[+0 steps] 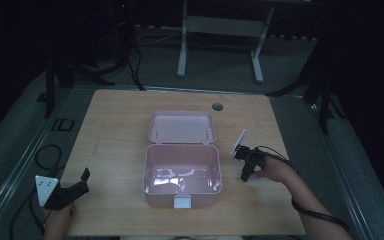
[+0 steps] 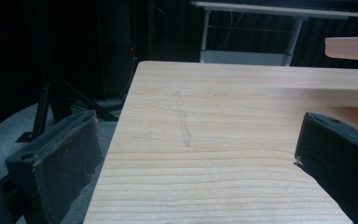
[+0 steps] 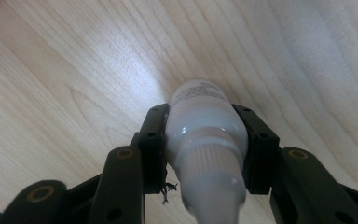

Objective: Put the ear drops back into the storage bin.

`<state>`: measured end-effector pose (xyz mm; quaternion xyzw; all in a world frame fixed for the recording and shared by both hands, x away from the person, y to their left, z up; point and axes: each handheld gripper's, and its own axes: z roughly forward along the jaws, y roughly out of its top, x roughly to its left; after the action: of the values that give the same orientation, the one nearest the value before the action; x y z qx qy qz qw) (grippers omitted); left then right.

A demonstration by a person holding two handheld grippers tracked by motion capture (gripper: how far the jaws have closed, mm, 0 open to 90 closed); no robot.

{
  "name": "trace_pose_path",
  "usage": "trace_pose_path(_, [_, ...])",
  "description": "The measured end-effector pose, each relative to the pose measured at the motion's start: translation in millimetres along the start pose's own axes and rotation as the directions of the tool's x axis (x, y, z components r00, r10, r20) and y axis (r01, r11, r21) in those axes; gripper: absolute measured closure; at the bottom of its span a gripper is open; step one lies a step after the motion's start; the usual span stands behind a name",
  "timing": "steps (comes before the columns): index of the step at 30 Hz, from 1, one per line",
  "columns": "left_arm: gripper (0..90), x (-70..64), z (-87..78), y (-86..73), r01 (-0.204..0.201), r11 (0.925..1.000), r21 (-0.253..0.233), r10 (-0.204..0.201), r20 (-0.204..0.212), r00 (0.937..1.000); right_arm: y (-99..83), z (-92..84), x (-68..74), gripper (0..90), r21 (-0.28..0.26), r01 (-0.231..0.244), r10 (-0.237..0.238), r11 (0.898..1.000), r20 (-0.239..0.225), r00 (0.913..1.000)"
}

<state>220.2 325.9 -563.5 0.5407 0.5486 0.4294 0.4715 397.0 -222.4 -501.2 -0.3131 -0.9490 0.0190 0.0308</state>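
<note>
I see the wooden table (image 1: 115, 150) bare around both tongs. The open pink lunch box (image 1: 182, 172) sits between them, ready for loading. My right tongs (image 3: 205, 144) pinch a small white bottle (image 3: 204, 121) just beside the box's wall. My left tongs (image 2: 191, 154) rest spread near the table's edge.

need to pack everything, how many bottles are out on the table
1: a white bottle clamped in the right gripper, right of the open pink box. Others may hide behind the gripper.
</note>
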Motion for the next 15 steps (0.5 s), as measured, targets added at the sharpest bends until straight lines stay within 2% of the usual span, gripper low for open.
trace_pose_path(4, [0.5, 0.1, 0.0, 0.0, 0.0, 1.0, 0.001, 0.0, 0.001, 1.0, -1.5, -2.8, 5.2, 59.5, 0.009, 0.07, -0.07, 0.998, 0.021, 0.9973])
trace_pose_path(7, [0.5, 0.0, 0.0, 0.0, 0.0, 1.0, 0.0, 0.0, 0.001, 1.0, -4.1, -4.4, 8.3, 59.6, 0.021, 0.132, -0.133, 0.991, 0.036, 0.9905])
trace_pose_path(10, [0.5, 0.0, 0.0, 0.0, 0.0, 1.0, 0.0, 0.0, 0.001, 1.0, -7.0, -5.0, 11.0, 59.6, 0.032, 0.203, -0.205, 0.979, 0.041, 0.978])
trace_pose_path(15, [0.5, -0.1, 0.1, 0.0, 0.0, 1.0, 0.001, 0.0, -0.001, 1.0, -13.5, -8.2, 14.7, 59.7, 0.032, 0.306, -0.307, 0.951, 0.048, 0.9504])
